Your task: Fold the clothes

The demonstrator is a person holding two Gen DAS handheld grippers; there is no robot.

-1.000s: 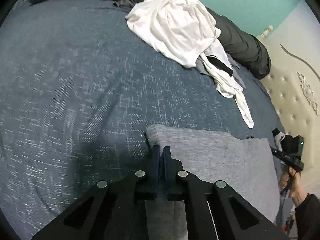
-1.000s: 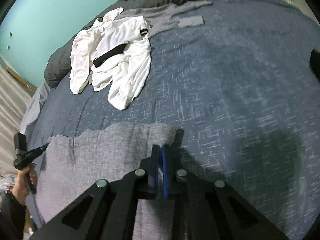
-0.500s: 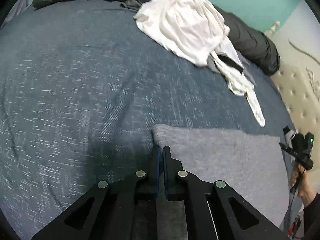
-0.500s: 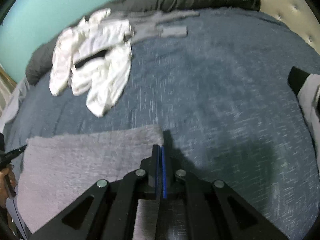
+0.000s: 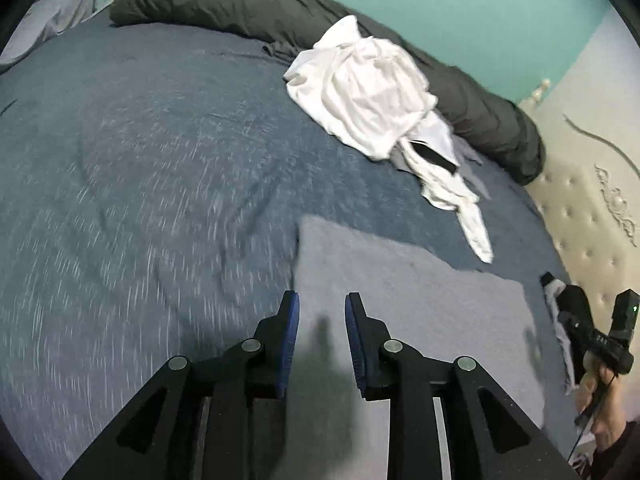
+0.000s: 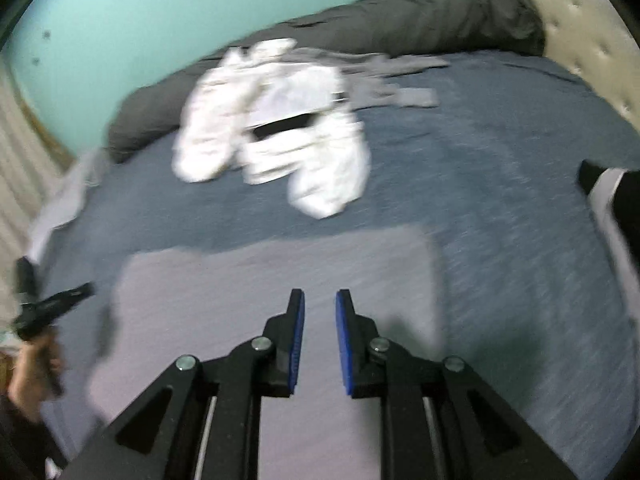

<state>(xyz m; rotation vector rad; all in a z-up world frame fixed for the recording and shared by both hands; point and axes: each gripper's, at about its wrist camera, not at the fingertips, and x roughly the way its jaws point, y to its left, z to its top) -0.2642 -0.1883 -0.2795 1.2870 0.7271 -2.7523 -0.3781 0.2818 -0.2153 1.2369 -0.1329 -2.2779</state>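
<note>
Grey folded garment (image 5: 400,320) lies flat below both claws, left claw (image 5: 322,336) and right claw (image 6: 320,334) just parted, empty; white clothes (image 5: 372,108) wait beyond its far edge, probably nearer your left.

Both grippers are angled downward. The left gripper (image 5: 322,304) has just been opening its jaws, nothing between them. Same with the right gripper (image 6: 320,300), jaws just parted and empty, a slightly narrower gap.

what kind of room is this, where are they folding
Most likely a bedroom: the work surface is a bed with a blue bedspread, a tufted headboard stands at one end, and a dark rolled duvet lies along the teal wall.
</note>
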